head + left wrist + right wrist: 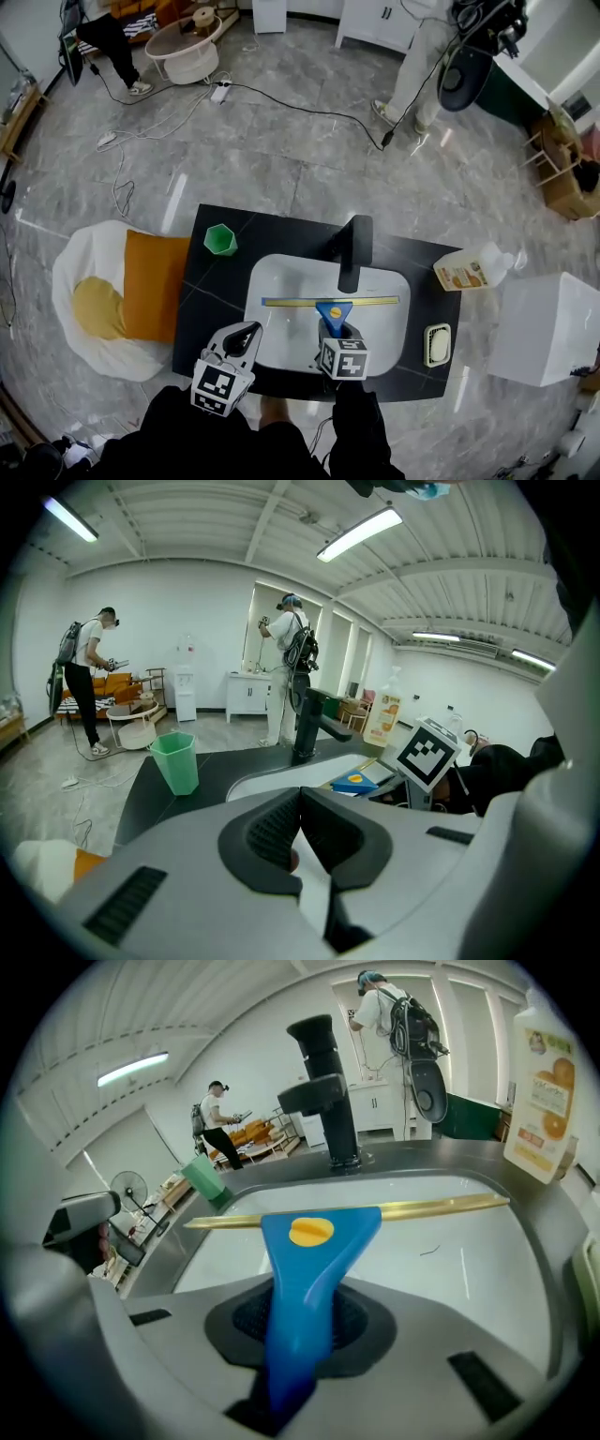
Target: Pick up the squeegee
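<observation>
The squeegee [330, 304] has a blue handle with a yellow dot and a long yellow blade [375, 1211]. It hangs above the white sink basin [281, 291], lifted off its floor. My right gripper [335, 327] is shut on the blue handle [305, 1288], with the blade lying crosswise ahead of the jaws. My left gripper [246, 339] hovers over the counter's front left edge, its jaws closed together with nothing between them [300, 832].
A black faucet [353, 251] rises behind the basin. A green cup [220, 239] stands on the black counter's [202, 309] left, a soap bottle [469, 270] and a sponge dish [437, 343] on its right. A white box [548, 328] stands right of the counter; people stand further off.
</observation>
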A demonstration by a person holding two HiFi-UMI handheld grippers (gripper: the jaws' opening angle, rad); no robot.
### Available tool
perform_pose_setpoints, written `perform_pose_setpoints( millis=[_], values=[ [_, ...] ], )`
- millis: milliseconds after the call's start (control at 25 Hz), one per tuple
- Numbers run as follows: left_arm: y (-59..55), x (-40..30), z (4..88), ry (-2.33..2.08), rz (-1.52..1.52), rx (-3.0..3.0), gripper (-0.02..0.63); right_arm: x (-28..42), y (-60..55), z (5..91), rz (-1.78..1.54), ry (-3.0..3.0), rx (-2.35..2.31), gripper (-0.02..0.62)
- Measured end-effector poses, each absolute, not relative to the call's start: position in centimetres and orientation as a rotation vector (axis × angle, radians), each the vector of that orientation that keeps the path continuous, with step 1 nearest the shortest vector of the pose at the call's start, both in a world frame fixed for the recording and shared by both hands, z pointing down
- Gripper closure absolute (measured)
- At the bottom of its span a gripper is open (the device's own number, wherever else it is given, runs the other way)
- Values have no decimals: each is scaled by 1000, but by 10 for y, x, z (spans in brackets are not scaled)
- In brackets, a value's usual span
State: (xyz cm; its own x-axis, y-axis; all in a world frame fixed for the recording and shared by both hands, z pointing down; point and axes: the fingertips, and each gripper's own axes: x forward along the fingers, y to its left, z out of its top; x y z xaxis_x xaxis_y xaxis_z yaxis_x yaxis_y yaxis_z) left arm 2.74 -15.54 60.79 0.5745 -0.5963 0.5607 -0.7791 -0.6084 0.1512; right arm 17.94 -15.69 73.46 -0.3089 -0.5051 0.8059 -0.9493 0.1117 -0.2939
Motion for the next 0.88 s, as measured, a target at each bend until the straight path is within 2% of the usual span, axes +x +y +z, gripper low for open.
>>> perform_pose_setpoints(
  millis=[880],
  values=[
    [-102,8,501,-931,517,2724,584,170,-60,570,889,-1904,1884,508]
  ],
)
